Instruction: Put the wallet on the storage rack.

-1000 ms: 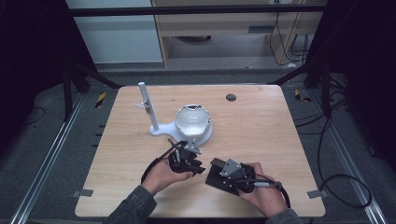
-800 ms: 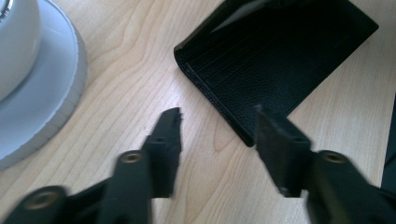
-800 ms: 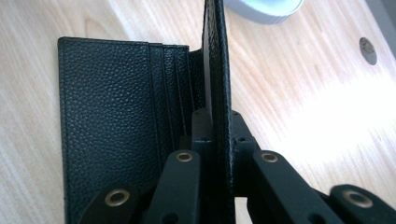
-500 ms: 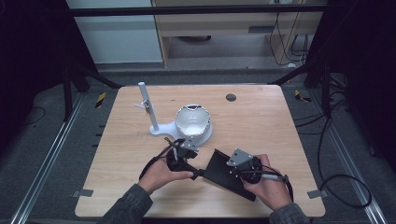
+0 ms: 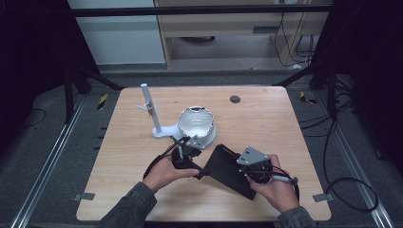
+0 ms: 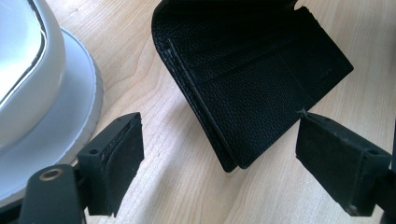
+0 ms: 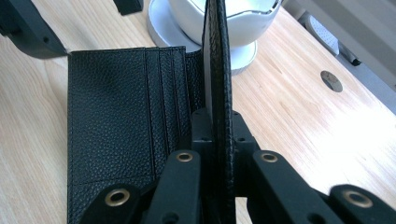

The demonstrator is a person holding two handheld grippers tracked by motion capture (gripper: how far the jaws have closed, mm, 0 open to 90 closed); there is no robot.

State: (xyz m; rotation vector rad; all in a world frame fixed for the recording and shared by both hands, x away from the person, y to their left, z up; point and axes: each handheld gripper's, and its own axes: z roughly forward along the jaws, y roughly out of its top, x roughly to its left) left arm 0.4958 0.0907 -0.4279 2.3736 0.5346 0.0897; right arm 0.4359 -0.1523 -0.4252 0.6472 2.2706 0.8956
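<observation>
Two grippers work over a black wallet [image 5: 228, 170] that lies open near the front edge of the desk [image 5: 285, 123], a little right of the middle. The right gripper [image 7: 217, 126] has its jaws clamped tight on the wallet's raised flap, which stands on edge between them in the right gripper view while the other half, with its card slots, lies flat on the wood. The left gripper [image 6: 219, 154] sits just beside the wallet's left end; its jaws have just been opening and now stand wide, one on each side of the wallet's corner without pressing on it. Behind the left gripper, toward the middle of the desk, stands a white bowl-shaped holder [image 5: 196, 122] on a round base, with a white upright post [image 5: 150, 108] just left of it. A small dark disc [image 5: 235, 99] lies near the back edge, well apart from the wallet.
</observation>
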